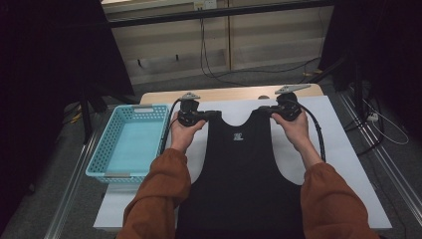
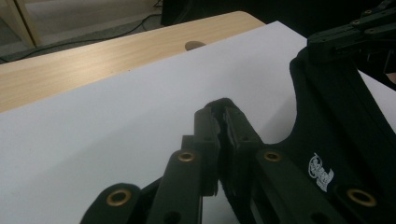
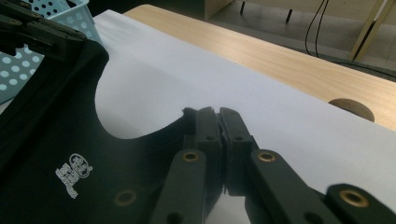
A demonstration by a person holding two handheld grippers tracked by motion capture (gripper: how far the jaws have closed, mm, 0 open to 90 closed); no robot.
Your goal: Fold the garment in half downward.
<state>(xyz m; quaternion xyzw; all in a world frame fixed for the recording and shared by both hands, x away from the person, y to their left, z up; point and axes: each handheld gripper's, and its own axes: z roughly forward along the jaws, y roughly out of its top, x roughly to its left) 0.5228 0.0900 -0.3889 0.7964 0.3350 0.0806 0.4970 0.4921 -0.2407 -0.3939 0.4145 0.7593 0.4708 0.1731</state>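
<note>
Black vest [image 1: 241, 164] gripped at both shoulder straps.
Left claw [image 1: 203, 115] and right claw [image 1: 265, 110] each pinching one strap, above white surface [image 1: 343, 149].

The vest [image 1: 241, 164] is plain black with a small white printed logo [image 1: 238, 136] near the neckline. The basket [image 1: 107, 149] is light blue, its walls patterned with rows of small holes. A white sheet [image 1: 343, 149] covers the pale wood-grain surface [image 1: 224, 93]. The person's sleeves [image 1: 159, 199] are rust orange. Both grippers' fingers [image 2: 210, 126] are black with brass-coloured rivets.
</note>
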